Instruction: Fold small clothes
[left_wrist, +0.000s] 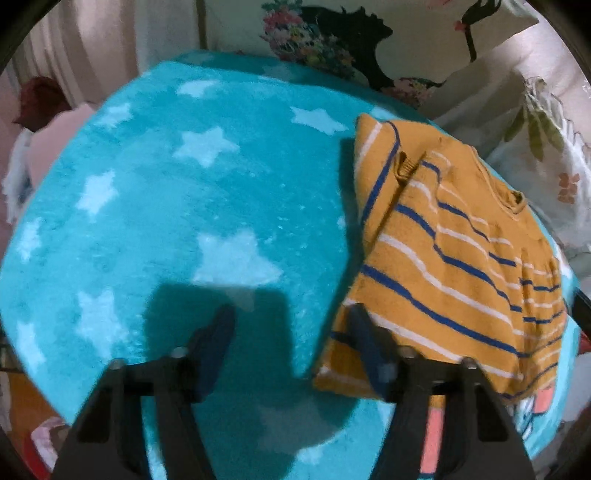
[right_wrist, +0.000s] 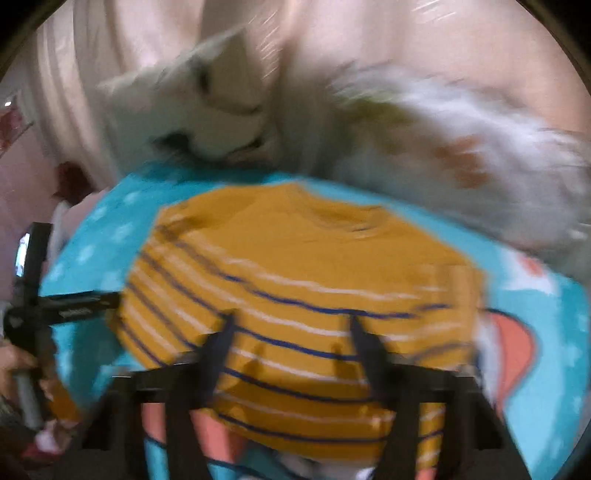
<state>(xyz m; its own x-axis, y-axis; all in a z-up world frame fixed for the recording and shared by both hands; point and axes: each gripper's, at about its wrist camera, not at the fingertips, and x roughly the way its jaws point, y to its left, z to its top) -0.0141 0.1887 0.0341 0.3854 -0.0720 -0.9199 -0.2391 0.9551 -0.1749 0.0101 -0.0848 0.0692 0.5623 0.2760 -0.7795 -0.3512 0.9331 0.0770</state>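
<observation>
A mustard sweater (left_wrist: 454, 254) with blue and white stripes lies on a teal star blanket (left_wrist: 177, 192), with one sleeve folded across its body. My left gripper (left_wrist: 290, 328) hangs open over bare blanket just left of the sweater. Its right finger (left_wrist: 364, 336) is at the sweater's lower left edge and nothing is pinched. In the blurred right wrist view the sweater (right_wrist: 295, 251) fills the middle. My right gripper (right_wrist: 291, 332) stands open above its striped lower half, with only the flat knit beneath the gap. A hand (right_wrist: 13, 363) holds the left tool at that view's left edge.
Floral white bedding (left_wrist: 539, 155) is piled behind and to the right of the blanket (right_wrist: 546, 332), and shows blurred as white fabric (right_wrist: 424, 140). Pale pink curtains (left_wrist: 92, 44) hang at the back. A dark red object (left_wrist: 40, 99) sits at far left. The blanket's left half is bare.
</observation>
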